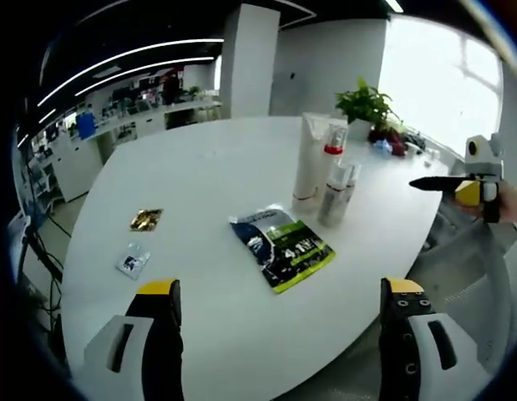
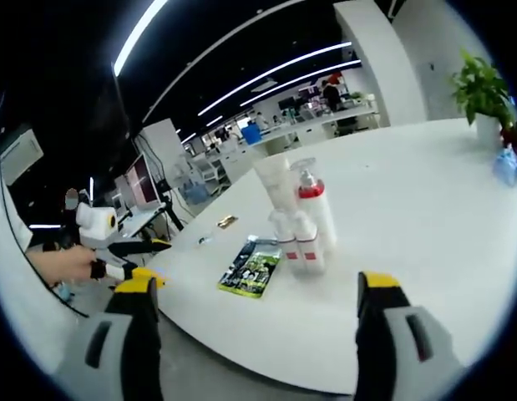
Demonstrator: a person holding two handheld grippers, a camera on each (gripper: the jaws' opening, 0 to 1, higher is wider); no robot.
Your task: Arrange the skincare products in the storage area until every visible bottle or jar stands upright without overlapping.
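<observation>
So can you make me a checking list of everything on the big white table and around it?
Surface: white table, round-edged.
Job's things: white tube, red-collared pump bottle and small spray bottles, upright, bunched together.
Clutter: green packet, gold sachet, small clear sachet, all lying flat.
Grippers: left hand-held gripper open; right hand-held gripper open; both empty.
Cables: nothing seen on the table.
Surroundings: potted plant, office desks behind.

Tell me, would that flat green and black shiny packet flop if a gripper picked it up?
Probably yes. The flat green and black shiny packet lies limp on the white table, so it would likely bend and sag. Its glossy film looks slippery, and being so flat, its edge may be hard to pinch.
</observation>
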